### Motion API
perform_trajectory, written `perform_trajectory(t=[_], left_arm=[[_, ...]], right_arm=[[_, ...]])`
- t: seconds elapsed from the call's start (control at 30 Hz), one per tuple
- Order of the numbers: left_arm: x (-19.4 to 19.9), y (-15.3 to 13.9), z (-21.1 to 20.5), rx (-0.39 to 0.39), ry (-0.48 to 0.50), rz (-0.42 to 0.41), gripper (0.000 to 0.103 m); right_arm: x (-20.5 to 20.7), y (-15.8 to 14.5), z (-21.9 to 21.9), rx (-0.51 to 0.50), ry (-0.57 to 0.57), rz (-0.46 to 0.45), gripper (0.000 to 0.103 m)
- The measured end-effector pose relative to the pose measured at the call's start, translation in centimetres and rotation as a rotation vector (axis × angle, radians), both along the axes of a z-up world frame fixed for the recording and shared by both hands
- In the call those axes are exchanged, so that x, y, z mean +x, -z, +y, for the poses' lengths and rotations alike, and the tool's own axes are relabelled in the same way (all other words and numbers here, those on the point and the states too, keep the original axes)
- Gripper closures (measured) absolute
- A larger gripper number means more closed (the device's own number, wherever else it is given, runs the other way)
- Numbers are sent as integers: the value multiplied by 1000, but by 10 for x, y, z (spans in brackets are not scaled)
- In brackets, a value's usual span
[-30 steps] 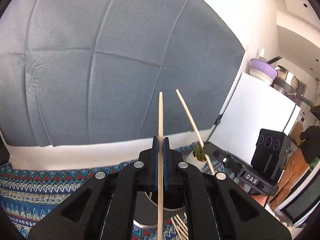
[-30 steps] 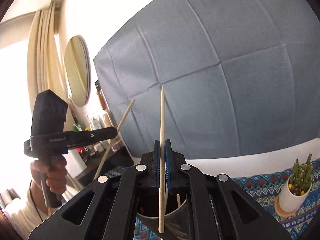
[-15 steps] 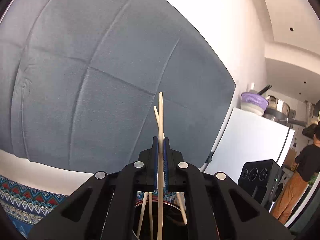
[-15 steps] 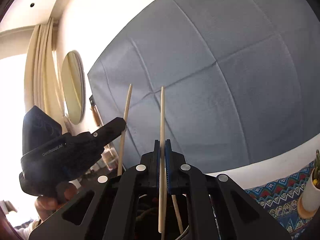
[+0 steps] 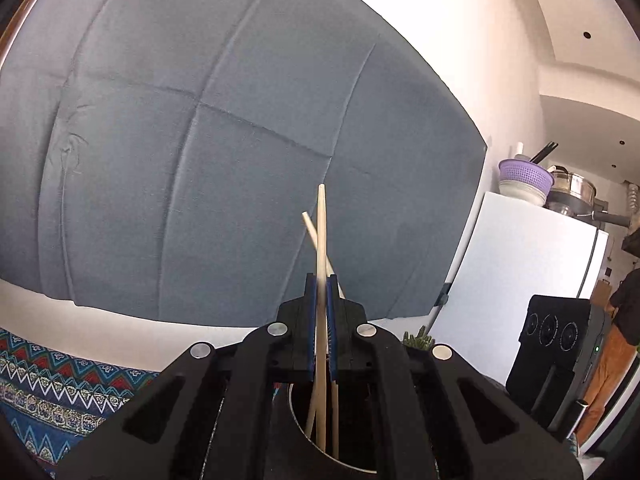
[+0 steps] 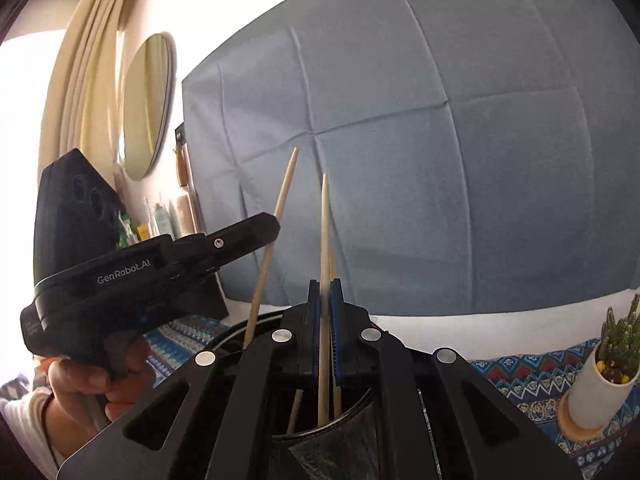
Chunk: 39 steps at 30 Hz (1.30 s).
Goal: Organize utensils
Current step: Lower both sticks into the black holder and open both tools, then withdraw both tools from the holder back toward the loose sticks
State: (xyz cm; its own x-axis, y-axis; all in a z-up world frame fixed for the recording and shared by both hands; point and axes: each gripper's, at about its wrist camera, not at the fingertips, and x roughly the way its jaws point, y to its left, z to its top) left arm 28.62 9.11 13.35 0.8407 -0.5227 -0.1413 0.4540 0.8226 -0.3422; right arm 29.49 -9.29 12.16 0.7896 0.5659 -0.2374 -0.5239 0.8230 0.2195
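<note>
We see two pale wooden chopsticks, one (image 5: 321, 248) upright w/ tip up, other (image 6: 325, 240) likewise; lower ends sit inside dark round holder (image 6: 332, 446) w/ more sticks.

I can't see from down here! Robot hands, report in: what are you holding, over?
Left gripper shut on a chopstick. Right gripper shut on its own chopstick. Both sticks' lower ends inside the dark cup. Nothing blocking.

Upright chopsticks (image 6: 325, 272) crowd the cup's mouth (image 6: 352, 412), with the left gripper (image 6: 268, 232) just beside.
</note>
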Motion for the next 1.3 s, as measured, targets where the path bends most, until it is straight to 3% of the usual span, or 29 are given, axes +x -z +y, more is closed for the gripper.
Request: perform_trajectory(t=[0.2, 0.43, 0.47, 0.53, 0.63, 0.67, 0.73, 0.8, 0.83, 0.9, 0.93, 1.07, 1.3], left_arm=[[-6, 6, 0, 87, 3, 53, 98], [-17, 0, 2, 104, -13, 90, 96], [-19, 0, 2, 112, -12, 100, 93], [-23, 0, 2, 122, -11, 129, 73], [-34, -1, 2, 147, -19, 144, 60], [-38, -2, 1, 164, -22, 145, 57], [-46, -2, -1, 210, -46, 156, 39], [-55, -1, -4, 268, -84, 167, 32], [-59, 0, -5, 294, -100, 177, 24], [-68, 3, -7, 337, -114, 194, 18], [-73, 5, -9, 359, -120, 202, 12], [-89, 18, -15, 428, -128, 239, 6], [-98, 60, -24, 448, -53, 423, 6]], right_arm=[[-11, 4, -2, -77, 15, 8, 98], [-29, 0, -6, -121, 34, 10, 97], [-32, 0, -7, -127, 36, 13, 97], [-38, -1, -10, -138, 47, 16, 96], [-47, -2, -16, -158, 58, 28, 95], [-52, -2, -18, -165, 59, 32, 94], [-59, -2, -21, -196, 68, 53, 94], [-66, 0, -25, -219, 70, 87, 91], [-69, 2, -27, -230, 71, 108, 89], [-76, 7, -30, -258, 77, 157, 67], [-80, 10, -31, -269, 76, 177, 63], [-96, 22, -33, -325, 65, 232, 60], [-113, 47, -42, -353, 87, 366, 48]])
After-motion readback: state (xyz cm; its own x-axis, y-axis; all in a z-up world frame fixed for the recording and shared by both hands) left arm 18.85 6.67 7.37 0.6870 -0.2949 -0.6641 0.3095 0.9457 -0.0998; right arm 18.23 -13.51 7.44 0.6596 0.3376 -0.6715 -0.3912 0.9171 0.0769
